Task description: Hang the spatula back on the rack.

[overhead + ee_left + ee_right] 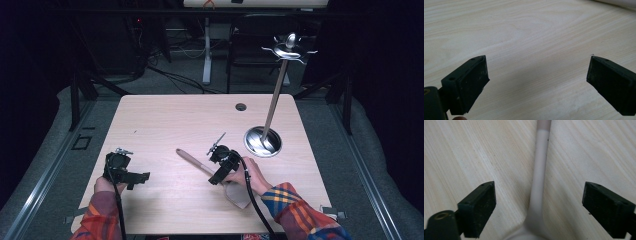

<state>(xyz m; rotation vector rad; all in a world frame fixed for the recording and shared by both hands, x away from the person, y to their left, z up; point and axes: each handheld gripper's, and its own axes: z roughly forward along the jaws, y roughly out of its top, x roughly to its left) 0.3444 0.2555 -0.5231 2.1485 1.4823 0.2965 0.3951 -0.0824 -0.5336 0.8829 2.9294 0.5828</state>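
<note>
Starting at the left of the high view, the left gripper [125,172] sits low over the pale wood-grain rectangular table [165,115], near its front-left edge. Its jaws stand wide apart with nothing between them; its own view has bare tabletop [529,37] under them.

Mid-table lies the beige long-handled spatula with a flat blade [197,162]. Long axis runs diagonally, handle tip up-left, blade [239,196] toward the front edge beside the person's right hand [250,175].

The right gripper [220,162] is directly over the handle, far nearer than the left one. In the right gripper view the spatula's neck [539,185] runs straight up the gap between the open jaws, roughly centred, touching neither pad, and widens into the blade at the bottom edge. Likely next move: close across the handle, since the jaws already straddle it crosswise.

Right of that stands the polished metal utensil stand with round base and tall rod [263,141], hooked top [288,50] well above. Base is near the right gripper, so a lift toward it has little side room; open tabletop lies left and behind.
</note>
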